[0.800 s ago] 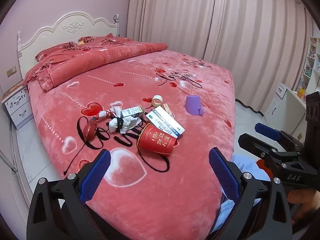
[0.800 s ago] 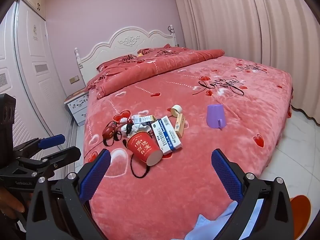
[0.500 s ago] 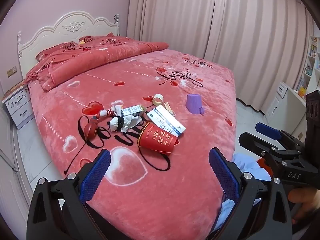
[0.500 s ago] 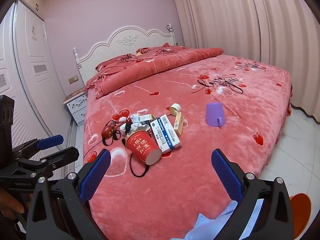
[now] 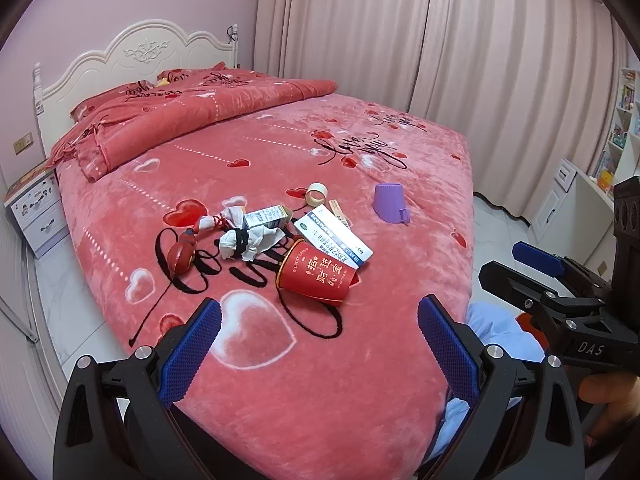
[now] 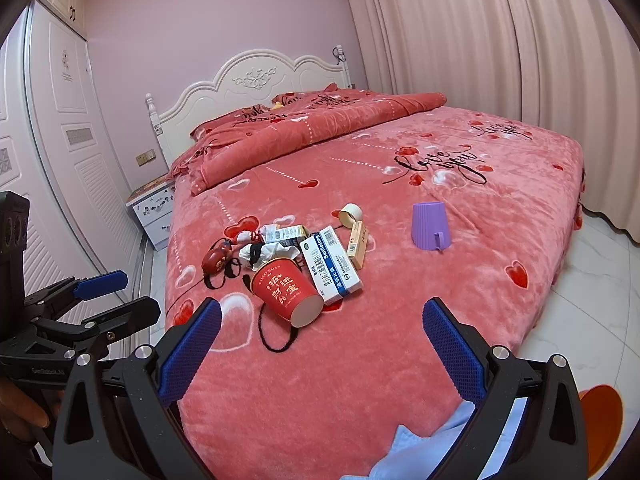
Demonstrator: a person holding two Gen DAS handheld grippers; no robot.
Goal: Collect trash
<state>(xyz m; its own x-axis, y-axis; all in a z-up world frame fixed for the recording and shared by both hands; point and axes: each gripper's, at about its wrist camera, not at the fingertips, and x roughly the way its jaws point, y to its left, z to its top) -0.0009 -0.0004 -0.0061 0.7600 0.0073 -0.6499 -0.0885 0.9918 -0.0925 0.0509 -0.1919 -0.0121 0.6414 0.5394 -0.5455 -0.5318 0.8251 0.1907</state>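
A pile of trash lies on the red bed [image 5: 280, 380]: a tipped red paper cup [image 5: 318, 277] [image 6: 286, 293], a blue-and-white box [image 5: 332, 237] [image 6: 330, 266], crumpled tissue [image 5: 250, 242], a small grey box [image 5: 266, 217], a tape roll [image 5: 317, 193] [image 6: 351, 214] and a narrow beige box [image 6: 357, 244]. A purple cup [image 5: 389, 203] [image 6: 431, 226] stands upside down to the right. My left gripper [image 5: 318, 340] is open and empty, short of the red cup. My right gripper [image 6: 320, 344] is open and empty, also in front of the pile.
A red pouch with a black cord [image 5: 182, 254] lies left of the pile. A folded quilt [image 5: 192, 120] and white headboard [image 5: 132, 56] are at the far end. A nightstand [image 6: 154, 210] stands left, curtains [image 5: 440, 60] behind, tiled floor [image 6: 592, 272] right.
Both grippers have moved slightly closer to the trash pile; the pile sits a little nearer and lower in both views. Both stay open.
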